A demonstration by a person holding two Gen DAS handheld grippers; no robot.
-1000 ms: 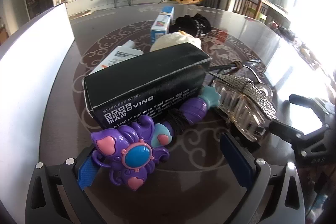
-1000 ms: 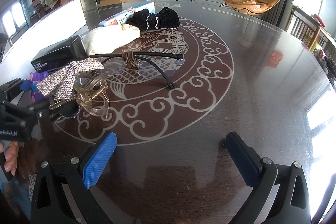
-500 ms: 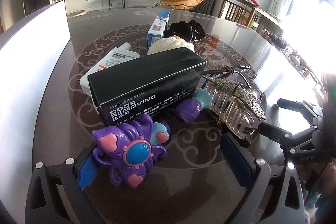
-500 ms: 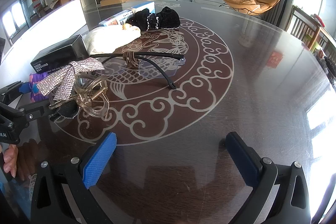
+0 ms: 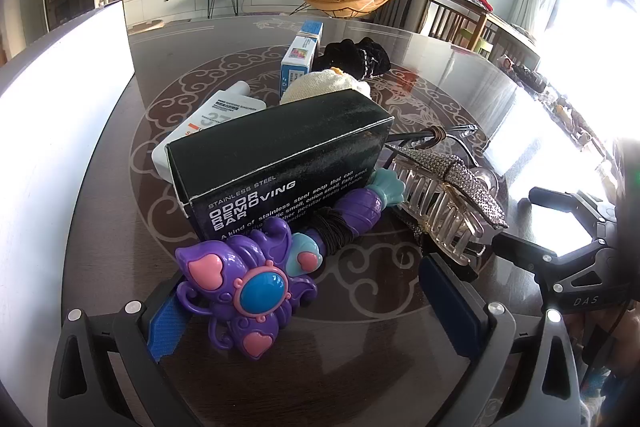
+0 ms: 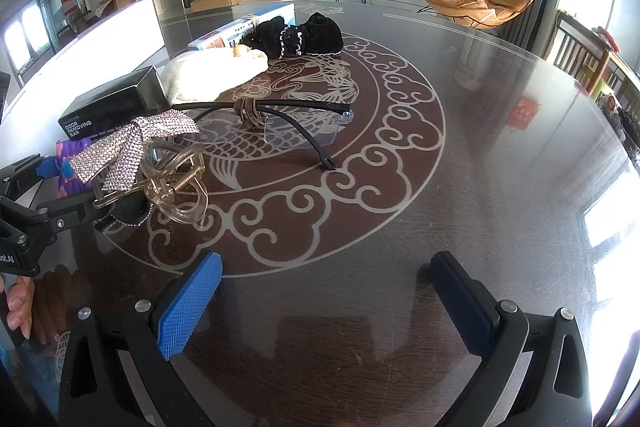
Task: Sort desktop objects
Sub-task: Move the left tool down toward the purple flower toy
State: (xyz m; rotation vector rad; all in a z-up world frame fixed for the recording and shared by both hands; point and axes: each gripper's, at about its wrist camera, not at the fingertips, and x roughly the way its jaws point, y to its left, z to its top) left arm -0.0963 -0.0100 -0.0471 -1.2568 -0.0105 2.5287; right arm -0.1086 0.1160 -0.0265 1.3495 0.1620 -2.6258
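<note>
In the left wrist view, our left gripper has crept closer to the cluttered end of the table over the last second, so the purple toy wand and the black box behind it now loom larger. The wand's jewelled head lies between our blue pads, which stand wide apart and do not press on it; nothing is held. We judge this a lining-up for a first pick, with no item sorted yet. The rhinestone hair clip sits just right of the wand's far end, touching it or nearly so, with glasses, a white tube, a cream pouch and a blue carton beyond. Our left gripper sits low, aimed along the tabletop. In the right wrist view hardly anything has changed: our right gripper hangs over bare table, spread wide and empty, angled slightly down towards the glasses. The hair clip lies to its left, beside the left gripper's arm. A few fingers show at the left edge, gripping the other handle.
</note>
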